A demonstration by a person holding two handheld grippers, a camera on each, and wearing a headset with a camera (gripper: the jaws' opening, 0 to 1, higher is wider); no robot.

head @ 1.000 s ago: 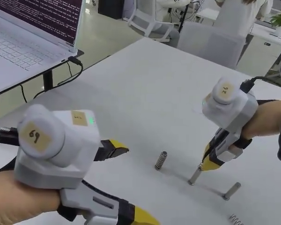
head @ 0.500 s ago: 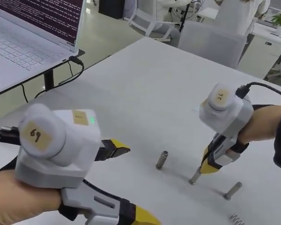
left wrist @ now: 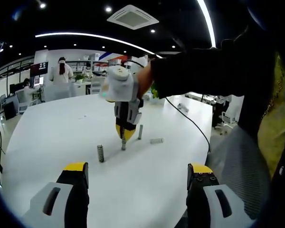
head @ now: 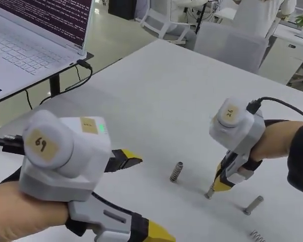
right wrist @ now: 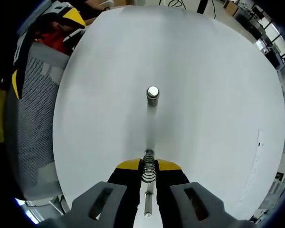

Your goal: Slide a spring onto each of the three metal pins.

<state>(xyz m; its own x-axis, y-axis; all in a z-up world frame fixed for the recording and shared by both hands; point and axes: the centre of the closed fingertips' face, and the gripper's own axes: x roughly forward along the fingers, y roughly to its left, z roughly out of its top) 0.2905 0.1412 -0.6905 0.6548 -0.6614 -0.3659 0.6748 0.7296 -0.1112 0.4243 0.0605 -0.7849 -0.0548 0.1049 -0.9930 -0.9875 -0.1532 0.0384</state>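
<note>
Three metal pins stand on the white table (head: 156,91). The left pin (head: 176,172) wears a spring (left wrist: 100,153). My right gripper (head: 221,184) is shut on a second spring (right wrist: 148,170), held upright right over the top of the middle pin (head: 210,192), whose shaft (right wrist: 147,203) runs between the jaws. The right pin (head: 253,204) is bare and leans a little. A loose spring (head: 256,235) lies beside it at the front edge. My left gripper (head: 149,199) hovers open near the front left, nothing between its fingers (left wrist: 76,172).
An open laptop (head: 25,45) sits on a stand at the far left, a cable (head: 76,83) hanging from it. Chairs (head: 232,43) and people stand beyond the table's far edge. A cable (head: 288,106) trails from my right gripper.
My right gripper has sunk a little and shifted slightly left with the spring, closer onto the middle pin. My left gripper has stayed put, still open.
</note>
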